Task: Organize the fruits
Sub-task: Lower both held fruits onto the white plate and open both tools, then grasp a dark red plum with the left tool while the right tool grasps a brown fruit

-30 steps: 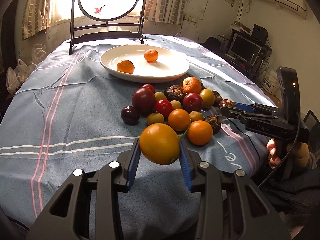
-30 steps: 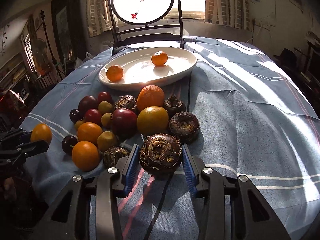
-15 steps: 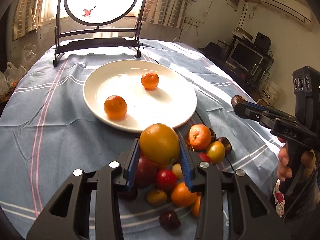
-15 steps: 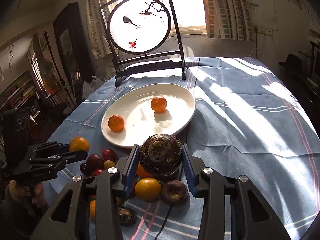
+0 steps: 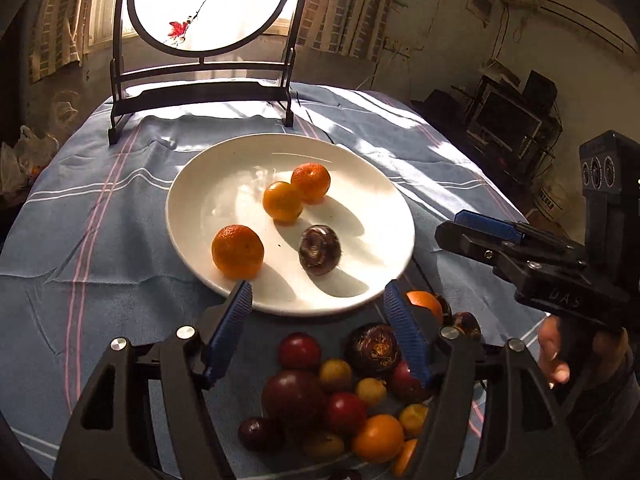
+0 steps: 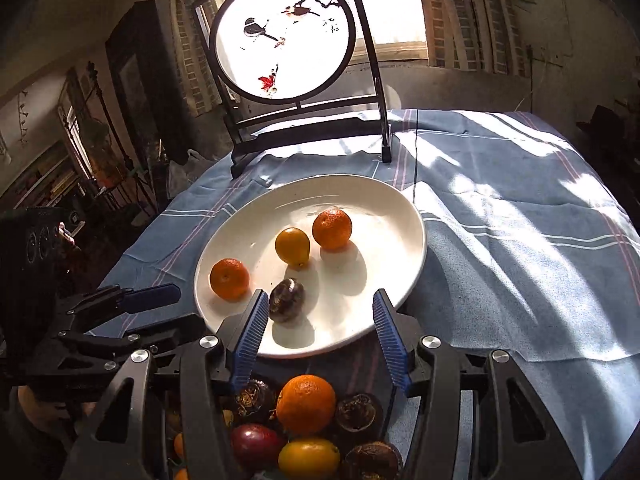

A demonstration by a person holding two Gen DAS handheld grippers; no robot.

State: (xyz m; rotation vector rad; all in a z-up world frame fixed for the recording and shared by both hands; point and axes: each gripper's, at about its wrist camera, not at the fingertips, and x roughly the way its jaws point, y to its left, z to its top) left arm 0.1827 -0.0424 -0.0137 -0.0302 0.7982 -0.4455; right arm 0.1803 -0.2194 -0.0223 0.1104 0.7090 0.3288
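Note:
A white plate (image 5: 372,196) (image 6: 384,216) holds two mandarins (image 5: 237,251) (image 5: 311,182), a yellow-orange fruit (image 5: 282,201) (image 6: 292,246) and a dark brown fruit (image 5: 320,250) (image 6: 286,300). My left gripper (image 5: 318,300) is open and empty, just above the plate's near rim. My right gripper (image 6: 318,308) is open and empty at the same rim; it also shows in the left wrist view (image 5: 472,232). A pile of mixed fruit (image 5: 340,400) (image 6: 306,404) lies on the cloth under both grippers.
A blue striped cloth (image 5: 80,240) (image 6: 520,260) covers the table. A round painted screen on a dark stand (image 5: 208,4) (image 6: 284,36) stands behind the plate. The left gripper shows at the left in the right wrist view (image 6: 152,308).
Both grippers moved forward over the plate and opened. The yellow-orange fruit and the dark brown fruit left the jaws and now lie on the plate.

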